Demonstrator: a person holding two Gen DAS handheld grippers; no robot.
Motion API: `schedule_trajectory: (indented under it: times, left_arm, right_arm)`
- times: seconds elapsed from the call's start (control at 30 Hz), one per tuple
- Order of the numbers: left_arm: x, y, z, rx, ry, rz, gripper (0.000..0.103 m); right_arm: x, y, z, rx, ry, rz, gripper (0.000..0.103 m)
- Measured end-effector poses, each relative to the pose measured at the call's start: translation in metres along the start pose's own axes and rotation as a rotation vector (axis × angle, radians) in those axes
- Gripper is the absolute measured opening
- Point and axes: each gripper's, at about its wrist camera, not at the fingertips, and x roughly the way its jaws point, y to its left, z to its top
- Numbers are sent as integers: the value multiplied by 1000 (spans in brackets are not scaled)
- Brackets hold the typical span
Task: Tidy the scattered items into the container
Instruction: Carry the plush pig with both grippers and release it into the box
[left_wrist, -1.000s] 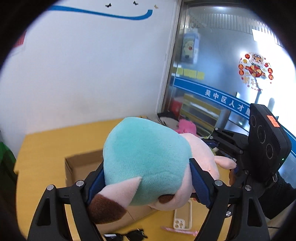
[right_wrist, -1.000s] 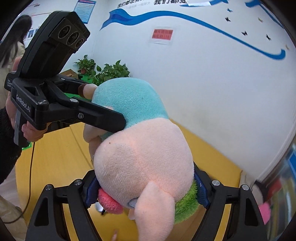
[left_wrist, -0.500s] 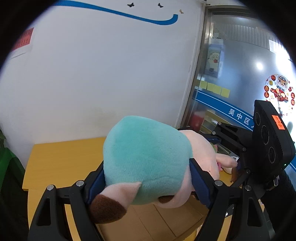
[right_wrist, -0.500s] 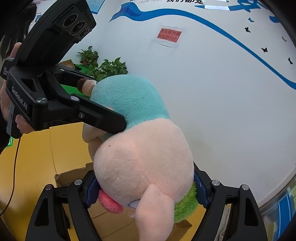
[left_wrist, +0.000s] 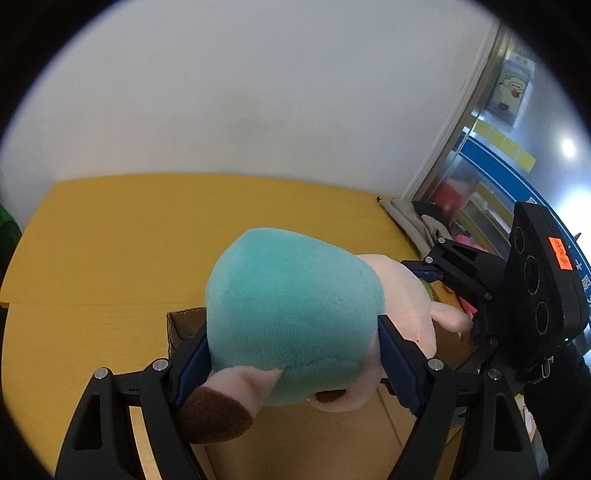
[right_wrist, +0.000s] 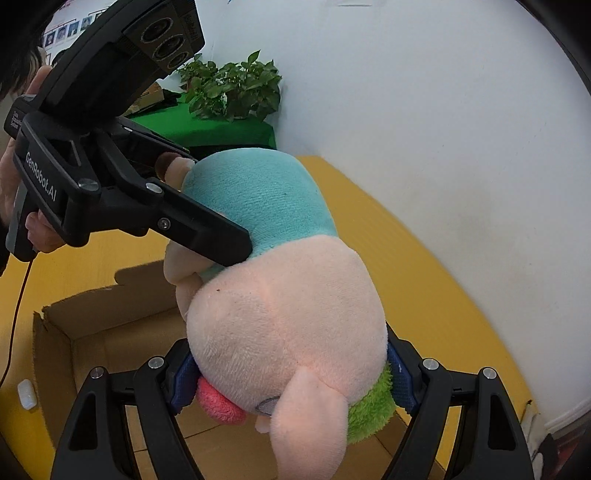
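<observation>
A plush pig (left_wrist: 295, 306) with a teal body and a pink head hangs in the air, held by both grippers. My left gripper (left_wrist: 295, 354) is shut on the teal body, its blue pads (left_wrist: 397, 365) pressing into both sides. My right gripper (right_wrist: 291, 376) is shut on the pink head (right_wrist: 288, 325), just above the green collar. Each gripper shows in the other's view: the right gripper (left_wrist: 454, 273) reaching in from the right, a left gripper finger (right_wrist: 199, 229) lying across the plush. An open cardboard box (right_wrist: 55, 325) stands on the yellow table directly below the toy.
The box's corner (left_wrist: 177, 325) shows beneath the plush in the left wrist view. A small white object (right_wrist: 26, 394) lies on the yellow table (right_wrist: 424, 280) left of the box. A white wall runs close behind the table, with potted plants (right_wrist: 232, 88) on green cloth at the back.
Both grippers have carried the plush down and across toward the wall, over the open box. The phone case and sunglasses on the table have dropped out of view. The grips are unchanged.
</observation>
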Motion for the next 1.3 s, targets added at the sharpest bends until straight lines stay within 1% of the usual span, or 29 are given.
schedule_trajectory:
  times: [0.1,0.27,0.37,0.47,0.53,0.6,0.67,0.8,0.93,1.0,1.13,1.17,1.23,1.27,1.3]
  left_arm:
    - [24,16,-13,-29,44,19,81]
    - [47,27,-28,-59,101,54,81]
    - [57,27,-28,-64,130,73,81]
    - [68,36,-31,-81,171,87,83]
    - [69,33,-33,-54,165,112,85]
    - [68,31,-30,-65,148,120,86]
    - [57,34,-29,-82,119,118,86]
    - [23,31,-24,-65,38,118,86]
    - [-23,20,-31,-24,-39,168,86]
    - [-41,17,-37,-3,-59,194,87]
    - [-76,-3,-53,42,-116,249,87]
    - [-86,-5,-59,50,-126,254,87]
    - [-101,-17,-74,59,-143,257,87]
    - [-108,-21,-79,63,-150,257,87]
    - [-114,-26,-87,66,-156,250,87]
  right_arm:
    - [37,0,-17,22,16,37,85]
    - [81,-4,-37,40,47,75,85]
    - [95,-6,-43,47,59,78,85]
    - [107,-6,-55,50,76,77,85]
    - [109,-3,-55,49,82,74,85]
    - [110,-5,-56,66,75,77,86]
    - [112,-6,-57,75,75,72,86]
    - [113,-3,-64,68,95,49,88]
    - [109,3,-61,64,106,19,93]
    - [101,6,-57,74,106,-1,95]
    - [65,10,-54,136,100,-36,96]
    - [46,12,-54,162,88,-54,96]
    - [18,16,-51,204,62,-60,96]
    - [-2,20,-50,220,43,-77,97]
    - [-14,24,-47,231,33,-101,97]
